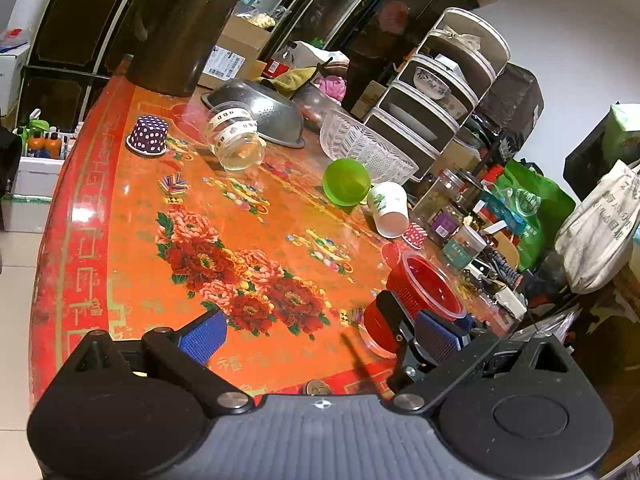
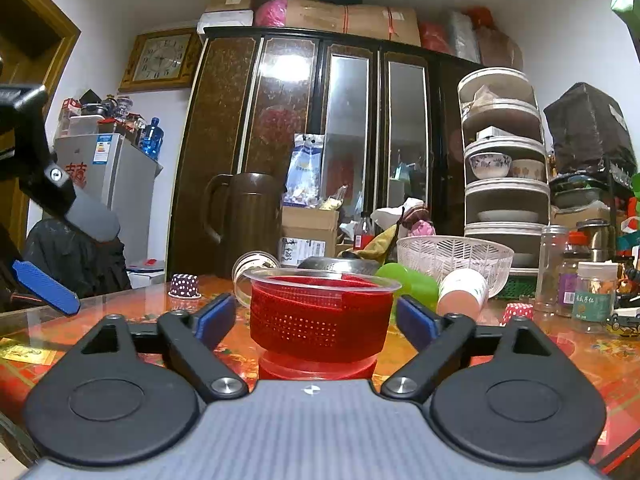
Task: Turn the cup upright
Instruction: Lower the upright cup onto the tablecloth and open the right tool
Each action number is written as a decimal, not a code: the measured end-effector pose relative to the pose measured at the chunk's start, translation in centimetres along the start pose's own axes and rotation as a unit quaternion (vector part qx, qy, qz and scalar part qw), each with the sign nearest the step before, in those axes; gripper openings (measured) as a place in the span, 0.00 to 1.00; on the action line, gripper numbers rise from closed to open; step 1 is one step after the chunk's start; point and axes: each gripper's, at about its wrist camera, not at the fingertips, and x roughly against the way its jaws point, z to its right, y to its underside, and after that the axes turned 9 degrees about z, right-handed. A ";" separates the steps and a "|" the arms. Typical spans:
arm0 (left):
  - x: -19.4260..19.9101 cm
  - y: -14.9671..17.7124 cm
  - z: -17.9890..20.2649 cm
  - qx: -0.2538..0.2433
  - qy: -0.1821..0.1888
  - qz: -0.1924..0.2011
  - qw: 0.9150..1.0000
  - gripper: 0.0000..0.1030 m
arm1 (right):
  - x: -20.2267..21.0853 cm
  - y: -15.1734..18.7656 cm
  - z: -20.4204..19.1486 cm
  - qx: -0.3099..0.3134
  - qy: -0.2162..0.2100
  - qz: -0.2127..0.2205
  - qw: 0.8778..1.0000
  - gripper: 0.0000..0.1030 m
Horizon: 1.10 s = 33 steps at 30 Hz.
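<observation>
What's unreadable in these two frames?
- Red cup base: right wrist view, cut off by the right tool body.
- The same cup's near side: left wrist view, hidden behind the right tool's finger.
- Jar labels: right wrist view, too small to read.
- Green cup: right wrist view, mostly hidden behind the red cup.

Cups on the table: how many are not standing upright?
4. The clear glass cup lies sideways beside the colander, the green cup and the white paper cup lie sideways beside the clear basket, and the purple dotted cup is upside down. Clutter may hide others.
</observation>
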 end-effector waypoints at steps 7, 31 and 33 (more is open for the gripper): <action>0.6 0.7 1.8 -0.097 -0.069 0.040 0.992 1.00 | 2.4 -2.3 1.6 -0.026 -0.017 -0.033 0.999 0.99; 6.9 -0.7 9.7 -0.191 -0.094 0.046 0.976 1.00 | 6.7 -12.9 4.9 -0.082 0.017 -0.220 0.972 0.99; 6.7 -0.4 9.9 -0.194 -0.097 0.042 0.975 1.00 | 6.8 -13.1 4.9 -0.081 0.014 -0.219 0.972 0.99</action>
